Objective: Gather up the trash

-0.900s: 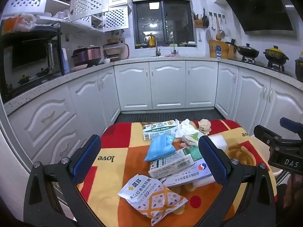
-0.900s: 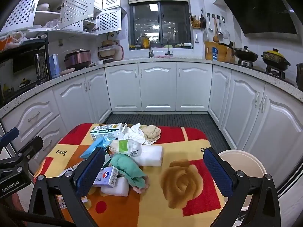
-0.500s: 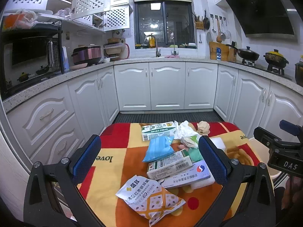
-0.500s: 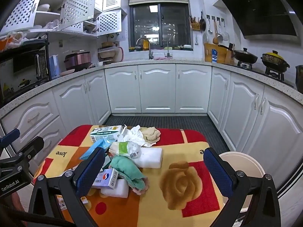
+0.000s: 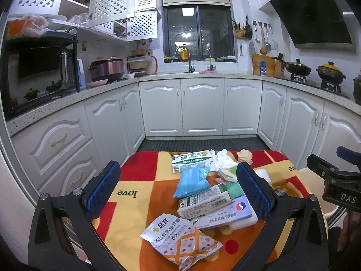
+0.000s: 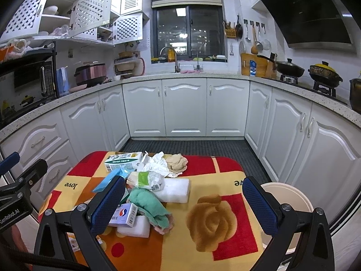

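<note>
A heap of trash lies on a small table under a red, yellow and orange cloth [image 5: 144, 187]. Nearest the left gripper [image 5: 178, 194] is a white snack packet [image 5: 180, 238], then small boxes [image 5: 204, 201], a blue wrapper [image 5: 191, 181], a green-white carton [image 5: 191, 161] and crumpled tissue [image 5: 220, 161]. The right wrist view shows a green cloth [image 6: 149, 205], a white foam block [image 6: 173, 189], a plastic bag [image 6: 146, 179] and a beige wad [image 6: 177, 161]. Both grippers hover wide open above the near edge, the right gripper [image 6: 183, 201] holding nothing.
A cream round bin [image 6: 286, 195] stands on the floor just right of the table. White cabinets [image 5: 203, 106] wrap around on three sides, with a dark ribbed floor mat [image 6: 191, 146] beyond the table. The other gripper's body shows at the right edge [image 5: 338, 180].
Both views have tilted slightly, so the table and trash sit a little lower and farther in frame. Nothing was gripped; the trash has not moved.
</note>
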